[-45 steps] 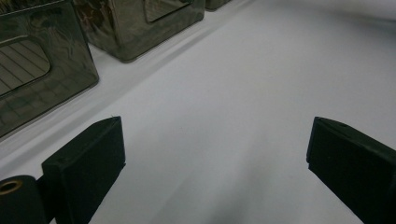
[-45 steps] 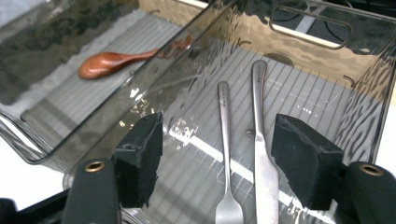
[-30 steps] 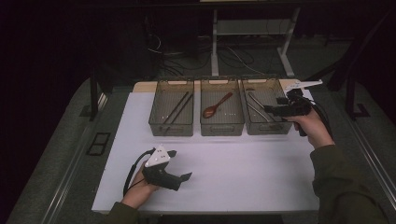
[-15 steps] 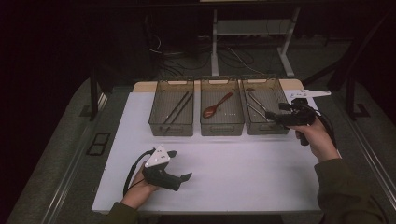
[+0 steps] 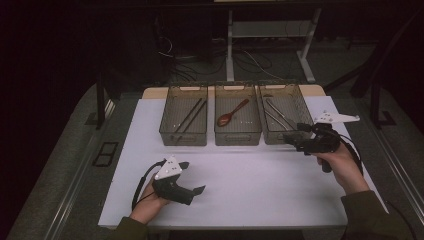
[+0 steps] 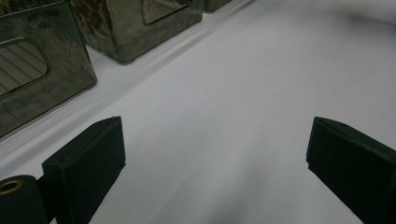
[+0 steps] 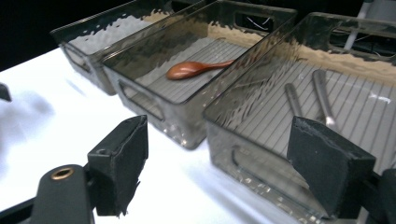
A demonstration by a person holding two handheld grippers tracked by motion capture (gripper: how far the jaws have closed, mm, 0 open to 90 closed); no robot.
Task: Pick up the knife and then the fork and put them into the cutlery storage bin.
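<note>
Cutlery sorted by bin, right gripper [image 5: 296,140] clear of the right bin [image 5: 298,97]

Its jaws have just been opening and hold nothing; the metal utensils [image 7: 322,100] lie in that bin near the table's [image 5: 260,185] far edge. The left gripper [image 5: 192,189] rests spread wide at the near edge, out of the way.

My left claw [image 5: 199,189] and right claw [image 5: 291,139] are black-bodied, each topped by a grey three-cornered plate. A black cable loops from each. The jaws carry thick black pads with roughened edges; a brass-coloured rivet shows near each base. My sleeves are dark olive.
</note>
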